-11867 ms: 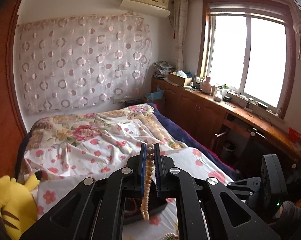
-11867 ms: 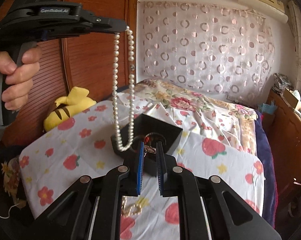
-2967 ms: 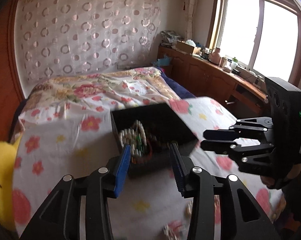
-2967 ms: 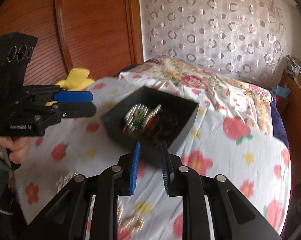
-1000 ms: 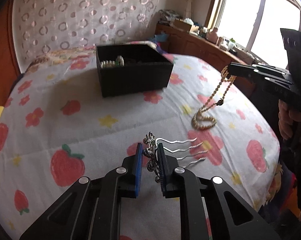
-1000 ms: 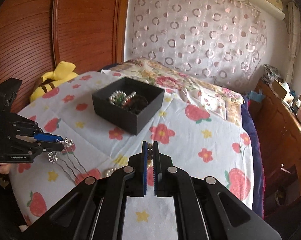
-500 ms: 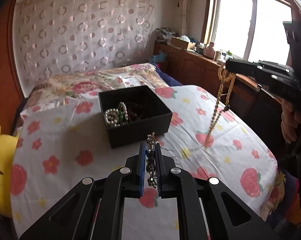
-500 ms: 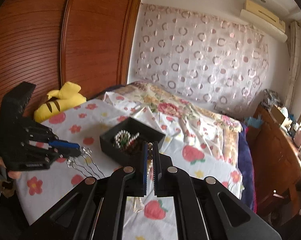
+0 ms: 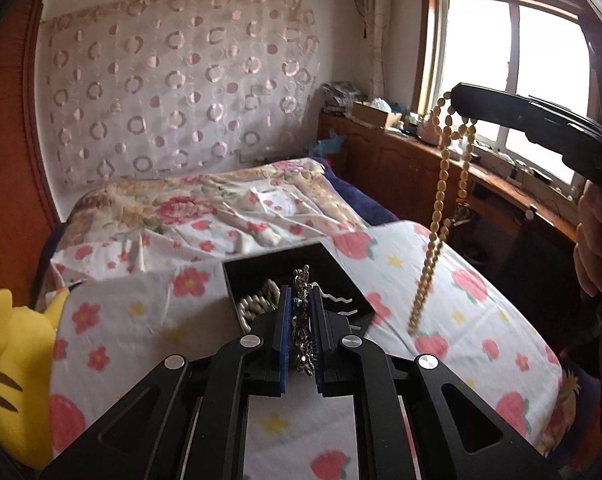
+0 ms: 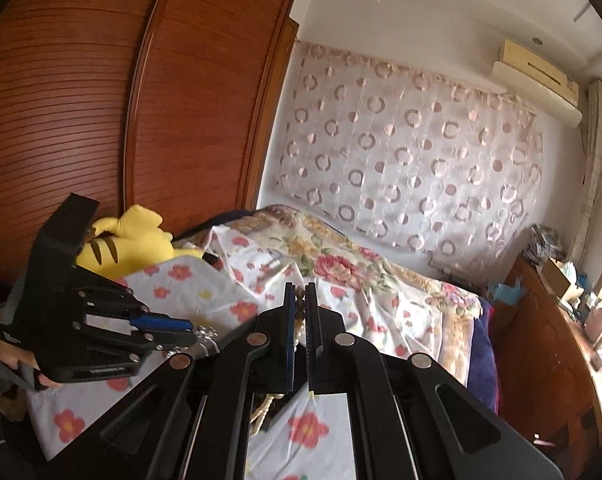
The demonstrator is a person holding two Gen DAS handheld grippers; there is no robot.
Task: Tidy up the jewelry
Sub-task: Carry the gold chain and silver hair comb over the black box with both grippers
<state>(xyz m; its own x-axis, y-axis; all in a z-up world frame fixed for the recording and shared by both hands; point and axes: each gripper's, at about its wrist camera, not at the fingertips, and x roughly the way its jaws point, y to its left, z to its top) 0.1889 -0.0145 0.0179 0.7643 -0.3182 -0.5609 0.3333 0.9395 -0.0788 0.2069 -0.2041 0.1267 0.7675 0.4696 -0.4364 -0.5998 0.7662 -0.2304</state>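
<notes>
A bed under a white sheet printed with red flowers and strawberries (image 9: 453,308) carries an open black square box (image 9: 329,266) holding pearl strands. Above it, the right gripper (image 9: 459,98) pinches a dangling cream oval-bead necklace (image 9: 437,216). The left gripper (image 9: 301,312) is clamped on a silver ornamented hair comb (image 9: 301,280) over the box.

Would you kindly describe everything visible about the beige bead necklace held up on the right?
The bead necklace is a long strand of oval, cream-beige beads with a glossy, bone-like look. It hangs doubled in two lines from the tip of the right tool, which is shut on it near the top. It hangs slightly slanted, its lower end above the floral sheet, to the right of the black box. A small dark piece sits partway down one line. In the right wrist view, beads show between the pads.
</notes>
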